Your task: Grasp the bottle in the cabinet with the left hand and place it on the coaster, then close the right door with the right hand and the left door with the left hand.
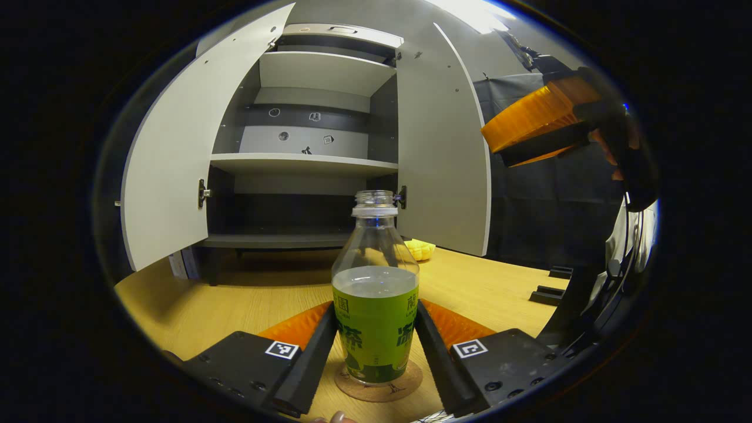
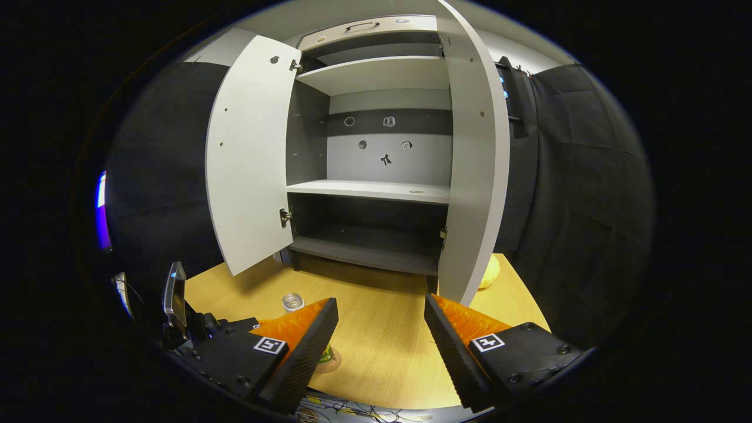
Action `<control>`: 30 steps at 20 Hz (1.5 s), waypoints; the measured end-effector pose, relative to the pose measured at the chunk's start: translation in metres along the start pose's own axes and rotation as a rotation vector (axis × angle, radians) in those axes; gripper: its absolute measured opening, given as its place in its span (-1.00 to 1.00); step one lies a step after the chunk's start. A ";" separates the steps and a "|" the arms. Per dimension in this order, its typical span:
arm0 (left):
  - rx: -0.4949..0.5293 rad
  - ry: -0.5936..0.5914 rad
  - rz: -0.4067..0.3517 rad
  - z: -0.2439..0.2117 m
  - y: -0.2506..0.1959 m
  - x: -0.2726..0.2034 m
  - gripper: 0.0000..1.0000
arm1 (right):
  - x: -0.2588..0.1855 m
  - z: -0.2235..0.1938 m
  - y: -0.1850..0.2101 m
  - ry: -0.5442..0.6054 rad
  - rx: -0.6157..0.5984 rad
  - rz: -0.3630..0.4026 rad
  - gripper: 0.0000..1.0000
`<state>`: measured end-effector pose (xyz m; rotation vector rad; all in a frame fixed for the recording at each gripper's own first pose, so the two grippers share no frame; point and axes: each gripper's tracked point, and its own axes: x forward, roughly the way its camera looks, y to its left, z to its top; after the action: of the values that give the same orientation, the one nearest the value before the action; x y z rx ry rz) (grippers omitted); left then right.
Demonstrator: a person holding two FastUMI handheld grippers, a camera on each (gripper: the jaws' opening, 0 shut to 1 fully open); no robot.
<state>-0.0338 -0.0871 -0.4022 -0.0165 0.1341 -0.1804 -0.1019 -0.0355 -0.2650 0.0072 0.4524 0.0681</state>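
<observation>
Left gripper [image 1: 376,346] has its two fingers on both sides of the bottle [image 1: 376,294], and I see them very close to the green label, but I cannot tell if both press on it. Bottle stands upright on the round coaster [image 1: 379,386], on the wooden tabletop [image 1: 235,299] in front of the cabinet [image 1: 305,158]. It has no cap and is about half full. Both cabinet doors are open, the left door [image 1: 170,158] and the right door [image 1: 440,158]. Right gripper [image 2: 380,346] is held above the tabletop with fingers apart and nothing between them. Near the far edge, behind the right door, I see a yellow object [image 1: 420,249].
</observation>
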 end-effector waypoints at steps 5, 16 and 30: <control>0.012 0.003 0.029 0.007 0.006 0.002 0.92 | -0.001 0.002 0.000 0.002 0.000 0.006 0.96; 0.105 -0.067 -0.056 0.112 -0.008 0.015 0.87 | -0.017 0.058 -0.007 -0.081 0.043 -0.032 0.96; 0.071 -0.124 -0.071 0.287 0.058 -0.031 0.87 | -0.061 0.171 -0.096 -0.244 0.022 -0.352 0.96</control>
<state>-0.0152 -0.0231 -0.1156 0.0385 0.0035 -0.2543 -0.0759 -0.1345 -0.0868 -0.0419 0.2050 -0.2818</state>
